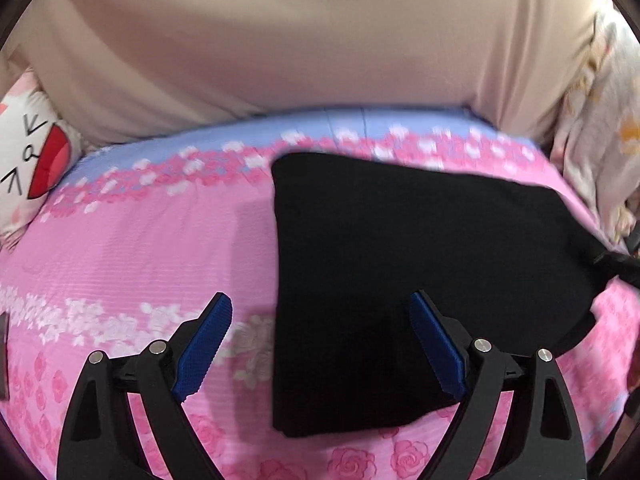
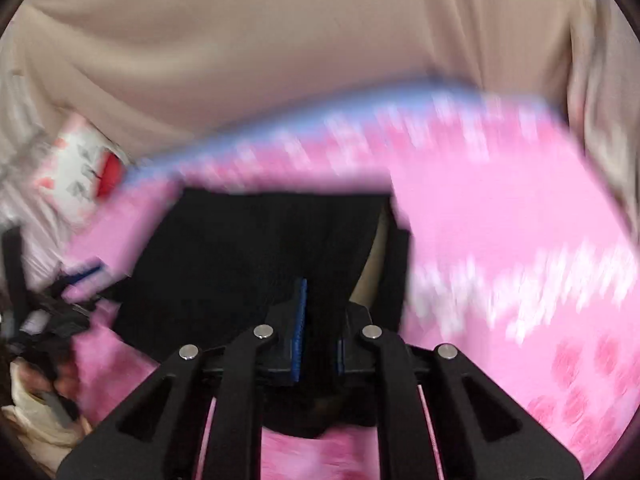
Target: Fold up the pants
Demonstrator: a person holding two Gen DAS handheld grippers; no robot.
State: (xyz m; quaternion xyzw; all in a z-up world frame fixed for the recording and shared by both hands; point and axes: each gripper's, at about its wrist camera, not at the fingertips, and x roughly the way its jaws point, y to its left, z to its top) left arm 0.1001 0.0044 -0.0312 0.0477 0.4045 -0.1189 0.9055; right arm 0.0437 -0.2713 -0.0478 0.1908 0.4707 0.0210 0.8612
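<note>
Blue-padded left gripper (image 1: 320, 336) nearest, jaws wide apart, nothing pinched; left finger over pink floral sheet (image 1: 132, 248), right finger over black cloth. Black pants (image 1: 400, 264) folded into a flat dark slab, straight left edge, lying on the sheet right of centre, far corner pulled toward the right rim. Cartoon pillow (image 1: 28, 160) at far left, beige curtain (image 1: 280, 40) behind. Right gripper (image 2: 318, 320) clamped tight on a ridge of the pants (image 2: 240, 248), fabric bunched between the pads; view blurred.
</note>
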